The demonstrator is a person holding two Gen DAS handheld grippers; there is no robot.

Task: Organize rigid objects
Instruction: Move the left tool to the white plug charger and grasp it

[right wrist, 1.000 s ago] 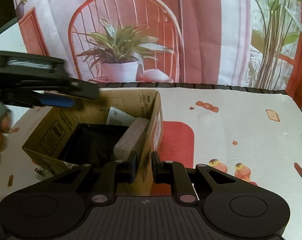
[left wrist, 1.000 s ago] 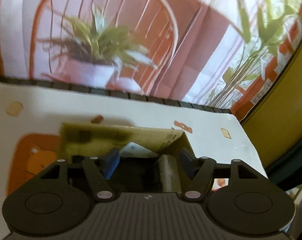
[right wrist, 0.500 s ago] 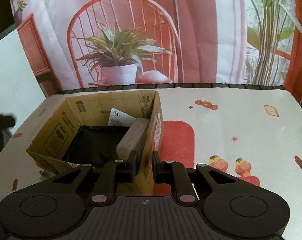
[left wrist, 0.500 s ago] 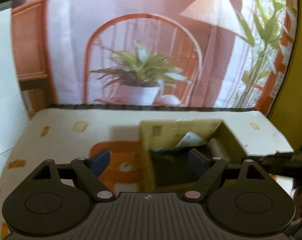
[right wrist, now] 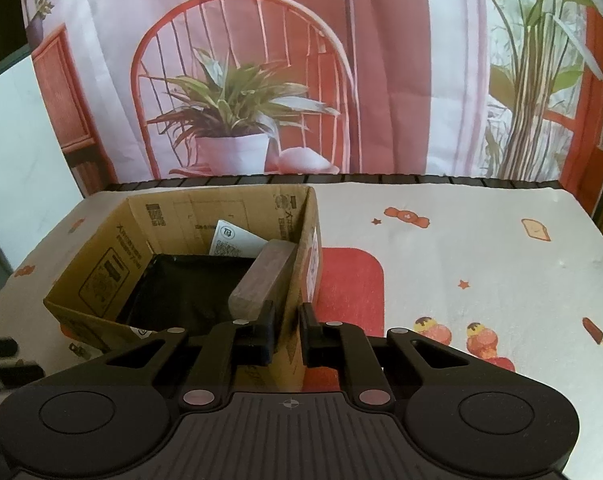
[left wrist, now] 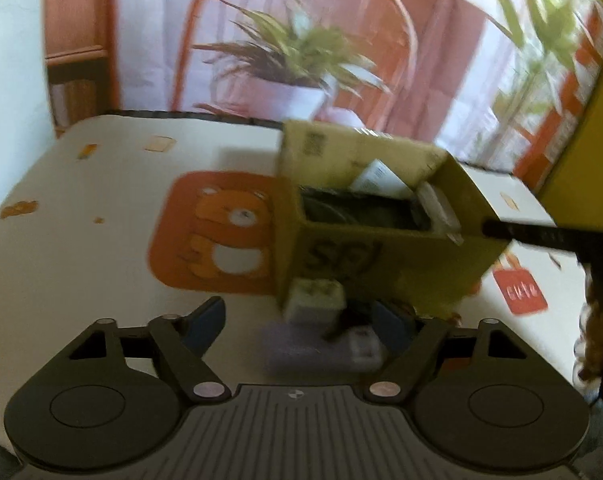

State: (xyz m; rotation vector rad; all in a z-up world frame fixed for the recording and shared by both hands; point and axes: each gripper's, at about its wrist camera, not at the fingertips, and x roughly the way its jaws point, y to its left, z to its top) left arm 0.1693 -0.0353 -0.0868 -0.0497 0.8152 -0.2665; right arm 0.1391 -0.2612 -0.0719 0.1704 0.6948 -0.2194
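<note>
Progress: brown cardboard box (right wrist: 221,248) holds a wooden block (right wrist: 263,276); my right gripper (right wrist: 287,320) clamps its wall. My left gripper (left wrist: 297,320), jaws apart, faces small blurred items (left wrist: 321,320) outside.

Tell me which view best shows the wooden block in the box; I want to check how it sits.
The right wrist view: the wooden block is sharp there, leaning against the cardboard box wall that the right gripper pinches. The left wrist view is motion-blurred; the block shows only as a pale smear by that wall.
</note>
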